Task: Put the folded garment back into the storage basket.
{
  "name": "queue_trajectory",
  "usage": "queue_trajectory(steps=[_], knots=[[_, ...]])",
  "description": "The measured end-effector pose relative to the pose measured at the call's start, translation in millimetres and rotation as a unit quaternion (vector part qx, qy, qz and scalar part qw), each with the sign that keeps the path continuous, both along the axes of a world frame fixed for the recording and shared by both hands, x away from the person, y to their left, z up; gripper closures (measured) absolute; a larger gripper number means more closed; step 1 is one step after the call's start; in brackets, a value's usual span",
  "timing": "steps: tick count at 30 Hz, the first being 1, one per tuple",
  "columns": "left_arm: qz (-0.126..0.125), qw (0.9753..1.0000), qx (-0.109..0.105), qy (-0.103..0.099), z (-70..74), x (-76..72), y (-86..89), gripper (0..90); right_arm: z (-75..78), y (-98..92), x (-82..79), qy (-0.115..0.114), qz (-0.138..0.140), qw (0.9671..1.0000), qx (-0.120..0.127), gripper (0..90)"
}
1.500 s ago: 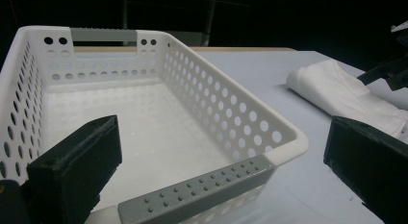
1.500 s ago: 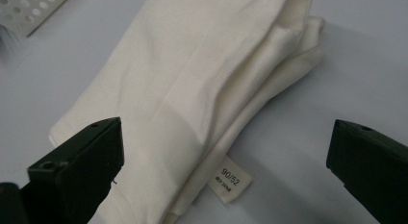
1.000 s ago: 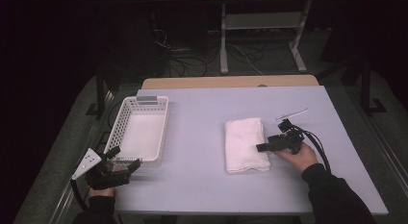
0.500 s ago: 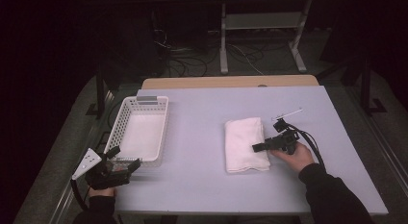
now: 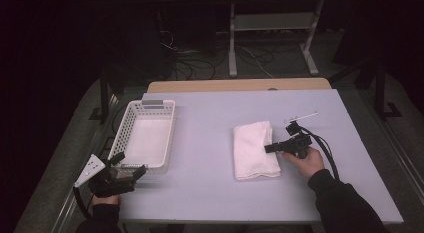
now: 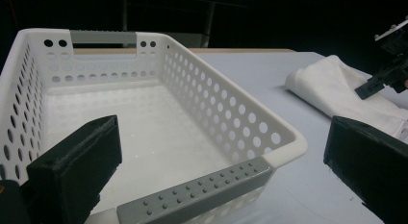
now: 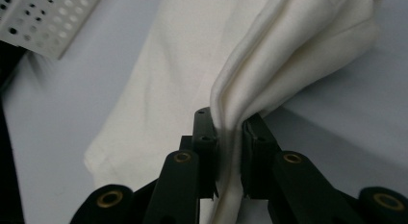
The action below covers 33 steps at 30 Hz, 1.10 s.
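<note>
A folded white towel [image 5: 254, 149] lies on the pale table [image 5: 210, 118], right of centre. My right gripper [image 5: 268, 148] sits at the towel's right edge, shut on a pinched fold of it. In the right gripper view the towel [image 7: 192, 65] bunches up between the two black jaws of the right gripper [image 7: 231, 152]. A white perforated basket [image 5: 145, 135] with grey handles stands empty at the left. My left gripper [image 5: 129, 165] hovers open at the basket's near end; the left gripper view shows the basket [image 6: 240, 123] between the wide-apart jaws, the towel [image 6: 337, 89] farther right.
A metal stand [image 5: 270, 38] and loose cables lie on the dark floor beyond the table. A wooden strip [image 5: 240, 85] runs along the table's far edge. A thin metal piece [image 5: 302, 116] rests behind the right gripper.
The right gripper has shifted slightly left onto the towel's edge and holds the fold. The left gripper has stayed put.
</note>
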State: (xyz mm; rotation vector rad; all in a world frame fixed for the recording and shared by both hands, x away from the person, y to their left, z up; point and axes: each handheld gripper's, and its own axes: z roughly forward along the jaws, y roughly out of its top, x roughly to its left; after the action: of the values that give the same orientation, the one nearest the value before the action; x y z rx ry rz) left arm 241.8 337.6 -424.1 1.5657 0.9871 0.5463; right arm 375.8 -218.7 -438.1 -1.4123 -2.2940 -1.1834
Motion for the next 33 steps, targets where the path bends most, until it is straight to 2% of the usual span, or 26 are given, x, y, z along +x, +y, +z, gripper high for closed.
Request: queue_trajectory(steps=[5, 11, 23, 25, 28, 29, 33], knots=[[0.001, 1.0, -0.003, -0.001, 0.0, -0.3, 0.5, 0.0, 6.5, -3.7, -4.9, -0.008, 0.003, 0.9993, 0.036, 78.0], [0.0, 1.0, -0.002, -0.001, 0.1, -0.3, 0.5, 0.0, 15.4, -3.2, -11.4, -0.025, 0.009, 0.9983, 0.052, 78.0], [0.001, 1.0, -0.002, -0.001, 0.0, -0.3, 0.7, 0.0, 28.0, -2.2, -18.0, -0.047, 0.015, 0.9968, 0.063, 78.0], [0.0, 1.0, -0.002, -0.001, 0.0, -0.3, 0.7, 0.0, 31.5, -2.5, -18.8, -0.06, 0.019, 0.996, 0.064, 78.0], [0.0, 1.0, -0.002, -0.001, 0.0, -0.3, 0.4, 0.0, 34.1, -2.6, -19.6, -0.064, 0.019, 0.9956, 0.066, 78.0], [0.0, 1.0, -0.002, -0.001, 0.0, -0.3, 0.4, 0.0, 37.0, -2.4, -20.5, -0.068, 0.019, 0.9958, 0.057, 78.0], [0.0, 1.0, -0.002, -0.001, 0.0, -0.3, 0.5, 0.0, 40.4, -2.4, -21.8, -0.074, 0.02, 0.9955, 0.054, 78.0]])
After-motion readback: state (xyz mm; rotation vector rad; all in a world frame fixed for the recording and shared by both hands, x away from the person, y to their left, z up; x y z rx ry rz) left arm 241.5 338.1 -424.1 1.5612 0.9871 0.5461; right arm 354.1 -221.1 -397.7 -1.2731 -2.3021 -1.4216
